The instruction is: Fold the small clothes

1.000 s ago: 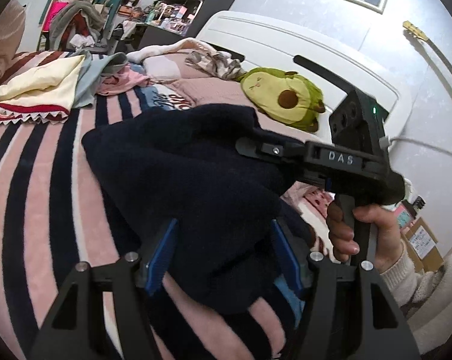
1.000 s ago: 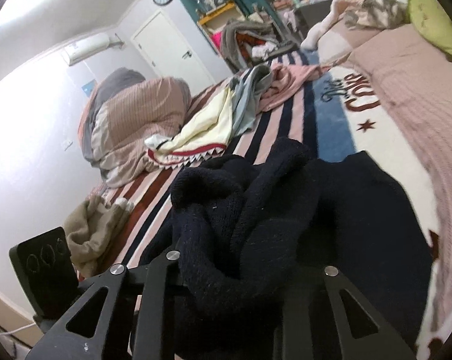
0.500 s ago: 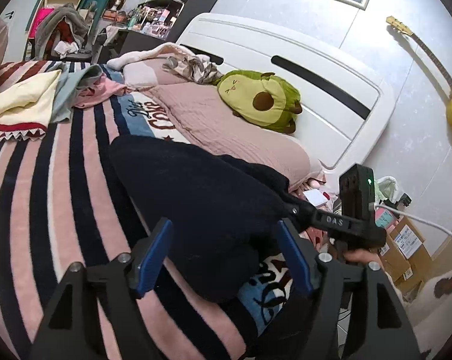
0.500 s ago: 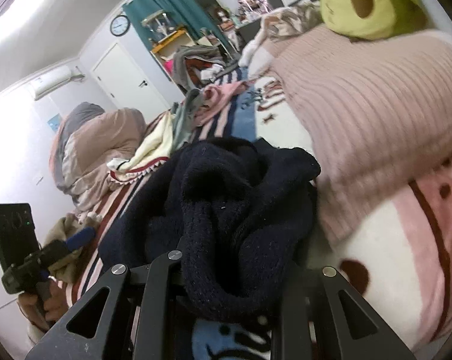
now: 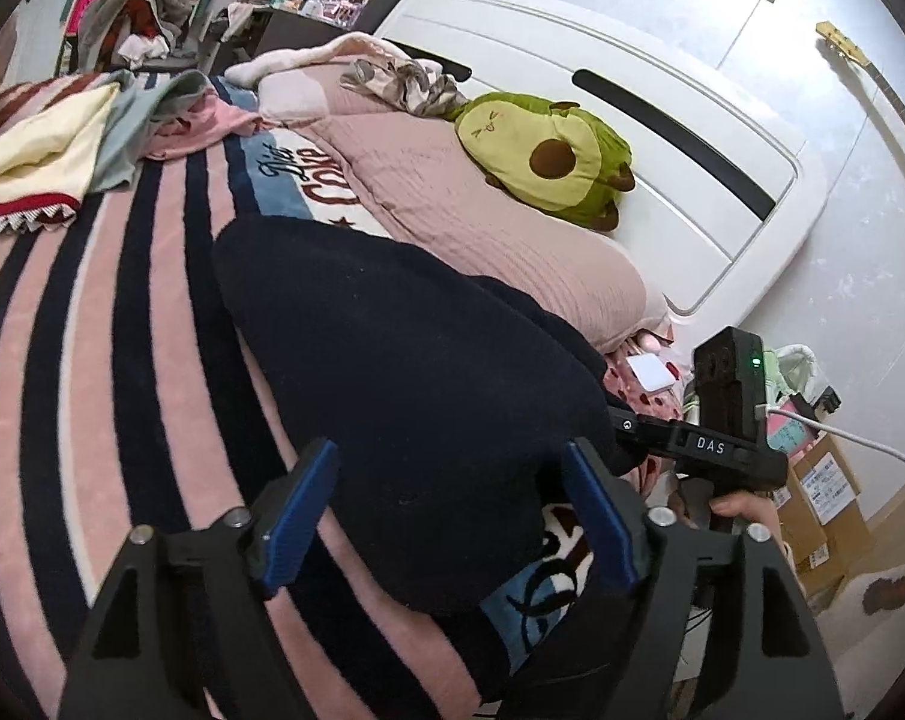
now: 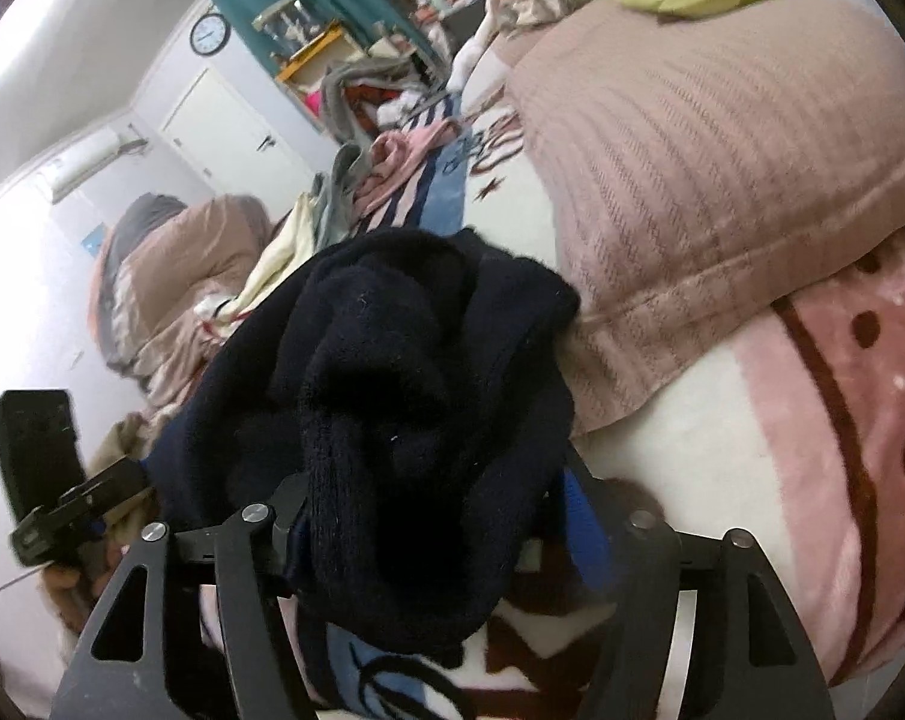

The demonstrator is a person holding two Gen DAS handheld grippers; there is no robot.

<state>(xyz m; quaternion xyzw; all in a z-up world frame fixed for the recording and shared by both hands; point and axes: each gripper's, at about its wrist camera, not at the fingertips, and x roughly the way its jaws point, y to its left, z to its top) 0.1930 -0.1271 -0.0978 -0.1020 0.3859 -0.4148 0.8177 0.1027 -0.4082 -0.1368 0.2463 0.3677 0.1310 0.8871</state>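
A cluttered bedroom holds a bed spread with a pink, navy and white striped blanket [image 5: 110, 360], its blue band bearing cursive script too distorted to read. An avocado plush [image 5: 548, 165] rests against the white headboard [image 5: 662, 138], and a wall clock [image 6: 209, 34] hangs beside teal curtains. The right gripper [image 5: 620, 426] carries the lettering "DAS". The navy knit sweater [image 5: 404, 372] lies on the blanket, its long axis running from the bed's near edge toward the heaped clothes [image 5: 92, 138]. The left gripper [image 5: 452, 516] has its blue pads wide apart, straddling the sweater. The right gripper's jaws are hidden under bunched knit, so their state cannot be told.
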